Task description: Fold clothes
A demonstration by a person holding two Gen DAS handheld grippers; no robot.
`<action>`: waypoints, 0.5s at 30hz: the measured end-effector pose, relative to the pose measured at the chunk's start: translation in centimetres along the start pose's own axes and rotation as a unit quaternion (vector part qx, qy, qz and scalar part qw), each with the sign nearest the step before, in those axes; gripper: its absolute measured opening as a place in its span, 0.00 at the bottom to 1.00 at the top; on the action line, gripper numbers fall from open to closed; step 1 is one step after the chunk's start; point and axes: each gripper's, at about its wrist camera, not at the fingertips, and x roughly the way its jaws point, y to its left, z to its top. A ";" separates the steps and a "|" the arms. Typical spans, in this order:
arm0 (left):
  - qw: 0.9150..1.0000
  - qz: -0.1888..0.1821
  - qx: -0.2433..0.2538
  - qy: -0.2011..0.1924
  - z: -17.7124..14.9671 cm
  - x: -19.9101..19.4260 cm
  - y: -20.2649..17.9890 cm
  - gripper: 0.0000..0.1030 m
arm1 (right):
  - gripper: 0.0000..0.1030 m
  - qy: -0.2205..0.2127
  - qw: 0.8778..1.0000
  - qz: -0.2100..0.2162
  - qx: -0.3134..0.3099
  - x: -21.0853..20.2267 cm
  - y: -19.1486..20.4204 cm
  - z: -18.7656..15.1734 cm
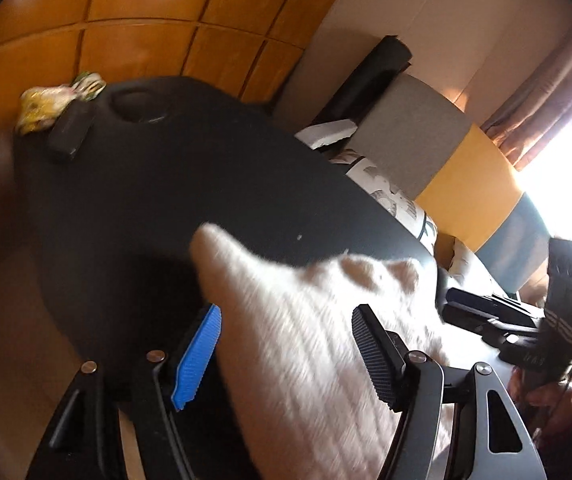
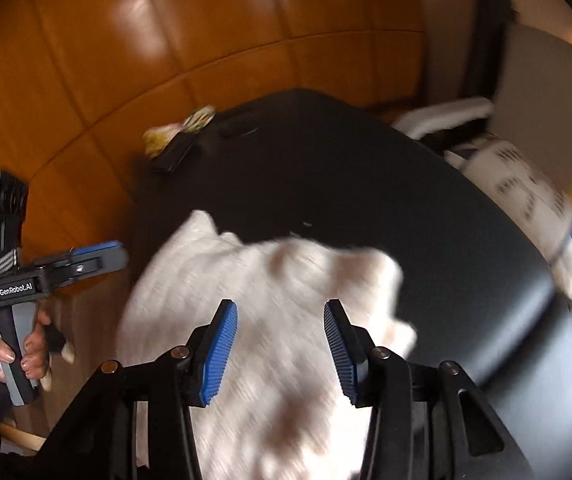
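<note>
A white ribbed knit garment (image 1: 306, 320) lies crumpled on the near part of the black round table (image 1: 165, 200); it is motion-blurred in both views. My left gripper (image 1: 286, 312) is open, hovering just over the garment, with one blue and one black pad wide apart. The right wrist view shows the same garment (image 2: 265, 300) under my right gripper (image 2: 279, 306), also open, nothing pinched between its blue pads. Each gripper appears in the other's view, held by a hand: the right gripper (image 1: 526, 320) at the table's right, the left gripper (image 2: 85, 260) off the garment's left edge.
At the table's far edge lie a yellow-green packet (image 1: 45, 108) and a black case (image 1: 67, 136) beside a round recess (image 1: 133, 106). A grey-cushioned chair (image 1: 410, 136) and a patterned cloth (image 1: 390, 196) stand to the right. Wood-panelled wall behind.
</note>
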 end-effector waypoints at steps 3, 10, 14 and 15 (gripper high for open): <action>1.000 -0.005 0.011 0.024 1.5 3.0 -1.0 0.67 | 0.44 0.072 0.997 -0.019 -0.013 3.6 0.6 1.2; 0.995 0.000 0.057 0.082 0.4 5.7 -5.2 0.67 | 0.41 0.083 0.994 -0.017 0.067 4.4 -3.0 -4.5; 0.990 0.045 0.113 0.076 -1.3 7.4 -6.7 0.70 | 0.41 0.013 0.995 -0.023 0.095 3.4 -3.6 -6.9; 0.989 0.049 0.118 0.078 -1.3 7.2 -6.8 0.70 | 0.41 0.003 0.996 -0.036 0.086 3.4 -3.2 -7.1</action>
